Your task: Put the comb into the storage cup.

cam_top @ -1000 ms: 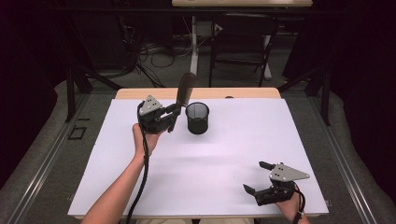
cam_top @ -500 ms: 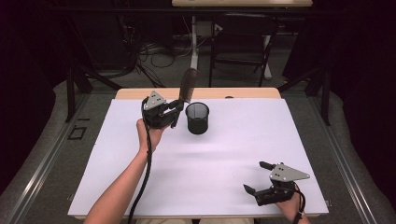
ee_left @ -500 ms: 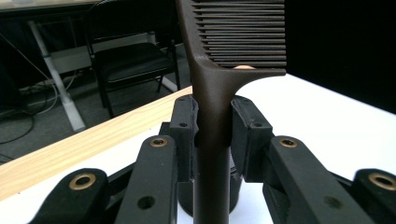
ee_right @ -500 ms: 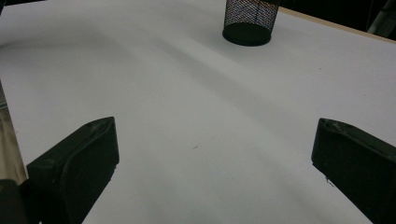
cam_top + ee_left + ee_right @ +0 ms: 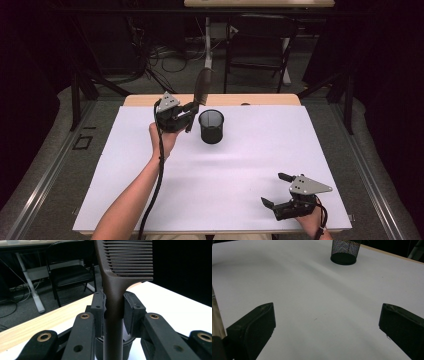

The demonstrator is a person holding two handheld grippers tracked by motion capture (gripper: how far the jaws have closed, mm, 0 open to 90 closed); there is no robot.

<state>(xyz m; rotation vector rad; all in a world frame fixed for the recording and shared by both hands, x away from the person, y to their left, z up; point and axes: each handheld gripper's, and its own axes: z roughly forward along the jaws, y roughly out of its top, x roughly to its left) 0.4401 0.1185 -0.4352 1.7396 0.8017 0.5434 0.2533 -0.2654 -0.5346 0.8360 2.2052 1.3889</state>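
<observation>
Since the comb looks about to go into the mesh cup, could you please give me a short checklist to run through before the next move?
1. Left gripper shut on the comb handle: ok.
2. Comb upright, teeth end up: ok.
3. Mesh cup standing upright: ok.
4. Comb's lower end centred over the cup mouth: cannot tell.
5. Right gripper open, resting well away from the cup: ok.

Your left tongs (image 5: 191, 114) raised over the far left of the counter (image 5: 240, 165), comb (image 5: 202, 87) upright between them, mesh cup (image 5: 211, 126) just to their right on the counter, your right tongs (image 5: 275, 191) at the near right corner, well apart from the cup.
</observation>
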